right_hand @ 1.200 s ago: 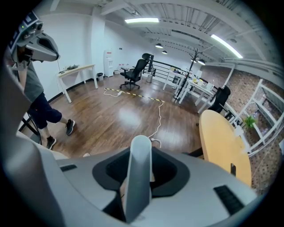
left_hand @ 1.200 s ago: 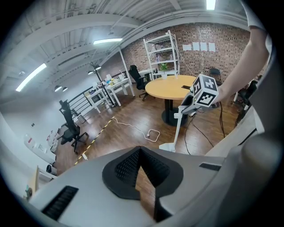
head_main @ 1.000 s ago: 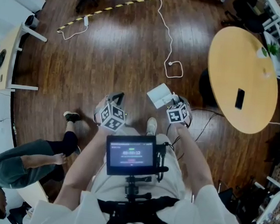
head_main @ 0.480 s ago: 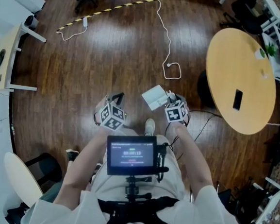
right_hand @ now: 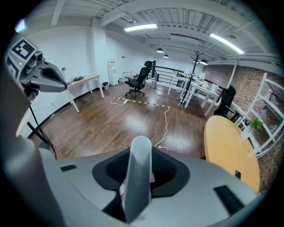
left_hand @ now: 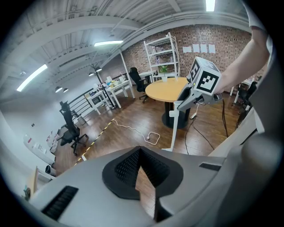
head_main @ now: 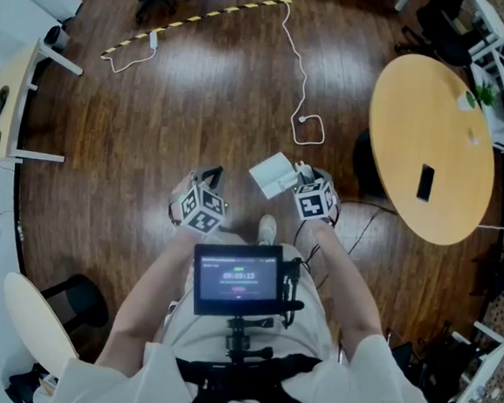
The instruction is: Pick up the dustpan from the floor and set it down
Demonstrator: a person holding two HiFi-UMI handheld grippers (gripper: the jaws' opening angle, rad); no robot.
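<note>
Bright, even light falls from long ceiling tube lamps (right_hand: 140, 28). Pale glare streaks the dark glossy wooden floor (head_main: 198, 121) left of the round yellow wooden table (head_main: 428, 141). Fisheye bending darkens the frame corners.

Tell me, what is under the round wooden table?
Part of a dark base and a black cable show; the tabletop covers everything else beneath it.

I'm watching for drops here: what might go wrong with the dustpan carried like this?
The right gripper is shut only on the handle of the dustpan, so it hangs out sideways and may twist or slip.
A white cable loops on the floor just ahead; set on it, the dustpan would likely rock.
The person's shoe shows close by, easy to hit.
</note>
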